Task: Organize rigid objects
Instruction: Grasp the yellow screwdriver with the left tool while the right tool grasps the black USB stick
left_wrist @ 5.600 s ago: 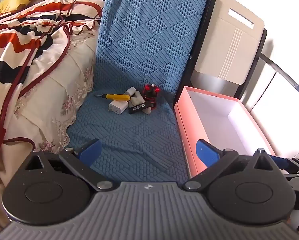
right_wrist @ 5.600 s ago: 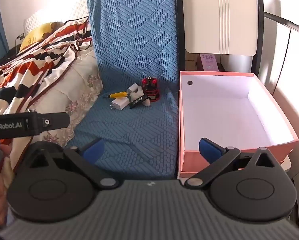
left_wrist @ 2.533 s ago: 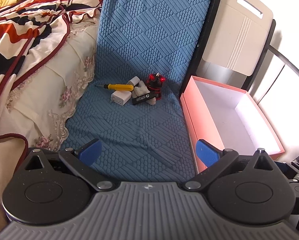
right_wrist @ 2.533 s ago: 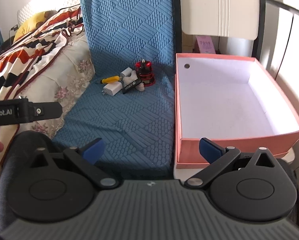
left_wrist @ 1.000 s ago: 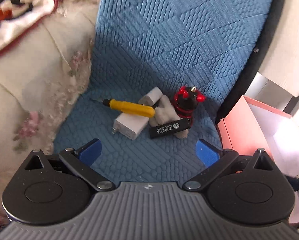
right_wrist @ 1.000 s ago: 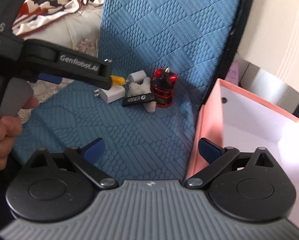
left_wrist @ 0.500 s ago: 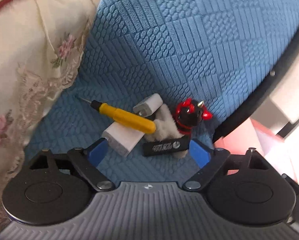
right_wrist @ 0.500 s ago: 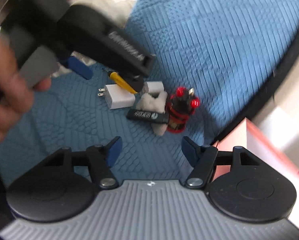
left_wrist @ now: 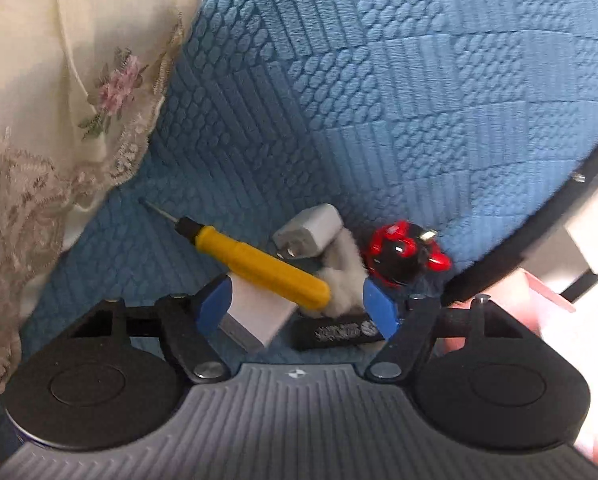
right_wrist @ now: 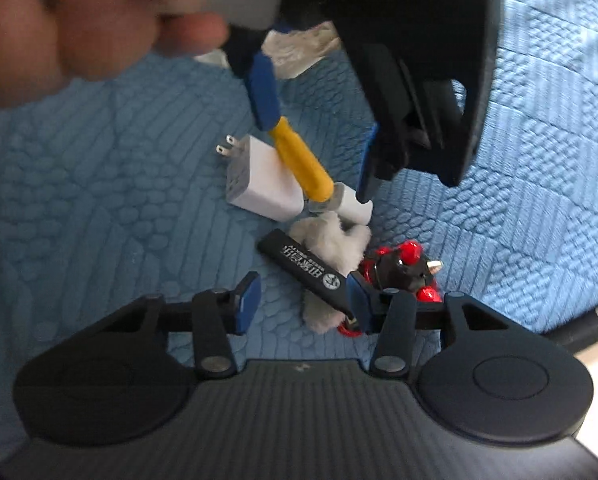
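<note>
Chair cover is blue, quilted in patches of ribs and pebbly bumps. Screwdriver has a bright yellow handle with a black collar. Both chargers, the big one and the small one, are white. The flat stick is black with white lettering, the fluffy bit off-white, the little motor red and black. Bedspread is cream with pink flowers and lace. Tongs have blue pads.

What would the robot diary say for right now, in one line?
left gripper: jaws closing around yellow screwdriver and white charger | right gripper: jaws closing around black stick | nothing lifted yet
</note>
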{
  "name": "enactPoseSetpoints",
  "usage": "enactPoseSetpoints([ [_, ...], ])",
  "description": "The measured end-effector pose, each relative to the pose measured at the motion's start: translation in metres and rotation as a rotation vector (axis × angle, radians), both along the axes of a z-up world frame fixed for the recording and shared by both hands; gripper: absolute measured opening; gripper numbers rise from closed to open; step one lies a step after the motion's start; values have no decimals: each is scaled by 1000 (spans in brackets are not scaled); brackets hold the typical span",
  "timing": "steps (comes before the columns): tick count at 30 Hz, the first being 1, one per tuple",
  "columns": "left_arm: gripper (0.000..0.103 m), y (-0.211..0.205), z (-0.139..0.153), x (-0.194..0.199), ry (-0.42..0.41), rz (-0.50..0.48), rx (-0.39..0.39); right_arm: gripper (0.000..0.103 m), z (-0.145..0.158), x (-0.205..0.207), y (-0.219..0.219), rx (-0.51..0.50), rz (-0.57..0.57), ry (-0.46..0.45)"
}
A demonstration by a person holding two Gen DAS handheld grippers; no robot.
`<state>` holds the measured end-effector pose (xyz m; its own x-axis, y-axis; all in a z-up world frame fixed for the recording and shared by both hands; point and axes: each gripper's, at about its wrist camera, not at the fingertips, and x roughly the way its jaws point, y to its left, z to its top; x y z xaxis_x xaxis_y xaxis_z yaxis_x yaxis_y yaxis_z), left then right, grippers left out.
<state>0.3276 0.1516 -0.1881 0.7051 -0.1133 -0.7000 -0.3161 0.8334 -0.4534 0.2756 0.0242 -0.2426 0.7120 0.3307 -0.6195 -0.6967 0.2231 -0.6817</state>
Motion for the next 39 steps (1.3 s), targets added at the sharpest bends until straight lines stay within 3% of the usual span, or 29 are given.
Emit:
enactPoseSetpoints([
  [5,77,13,-1,12,4,62,17,50,-18,15,4,-75,35,-56],
  [10,76,30,-11,18,34,126,-58,49,-18,22,7,-118,65,-95],
  [12,74,35,-15,19,45,137,-97,37,-17,25,6,-131,61,-83],
  [14,72,39,-21,20,53,146,-141,33,-17,26,5,-140,68,-94],
  [17,68,43,-31,22,72,162,-211,13,-14,24,3,-134,71,-58],
  [22,52,51,-40,22,70,181,-314,13,-8,13,0,-105,74,-27],
  [25,47,53,-41,21,68,193,-308,12,1,10,-2,-65,54,17],
  [30,25,50,-39,17,55,192,-290,12,17,15,-10,27,-7,138],
  [33,23,47,-34,13,53,170,-295,12,27,22,-16,87,-58,201],
  [39,21,33,-18,2,34,120,-205,12,47,33,-29,227,-187,301],
])
